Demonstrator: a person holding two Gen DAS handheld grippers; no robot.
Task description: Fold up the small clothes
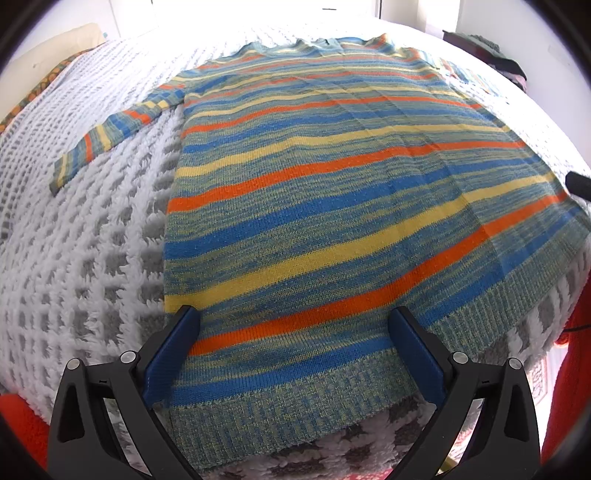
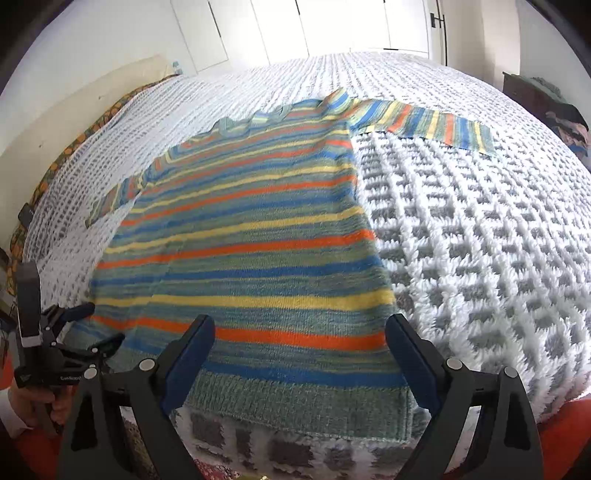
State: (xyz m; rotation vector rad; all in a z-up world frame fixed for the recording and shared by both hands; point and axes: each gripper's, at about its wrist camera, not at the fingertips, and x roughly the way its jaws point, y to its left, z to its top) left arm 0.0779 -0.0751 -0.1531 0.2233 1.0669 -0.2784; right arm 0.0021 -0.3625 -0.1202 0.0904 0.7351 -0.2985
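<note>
A striped knit sweater (image 1: 332, 192) (image 2: 251, 251) in blue, orange, yellow and green lies flat on the bed, hem towards me and both sleeves spread out. Its left sleeve (image 1: 110, 136) stretches out to the left, and its right sleeve (image 2: 424, 123) to the far right. My left gripper (image 1: 291, 321) hovers open over the hem's left part, nothing between its blue fingers. My right gripper (image 2: 299, 328) stands open over the hem's right corner, also holding nothing. In the right wrist view the left gripper (image 2: 92, 325) shows at the left edge, held by a hand (image 2: 33, 406).
The bed carries a fluffy white and grey checked blanket (image 2: 480, 240) (image 1: 92, 240). A patterned sheet edge (image 2: 55, 162) and a cream headboard run along the left. Dark furniture with clothes (image 2: 546, 107) stands at the far right. White closet doors (image 2: 295, 26) are behind.
</note>
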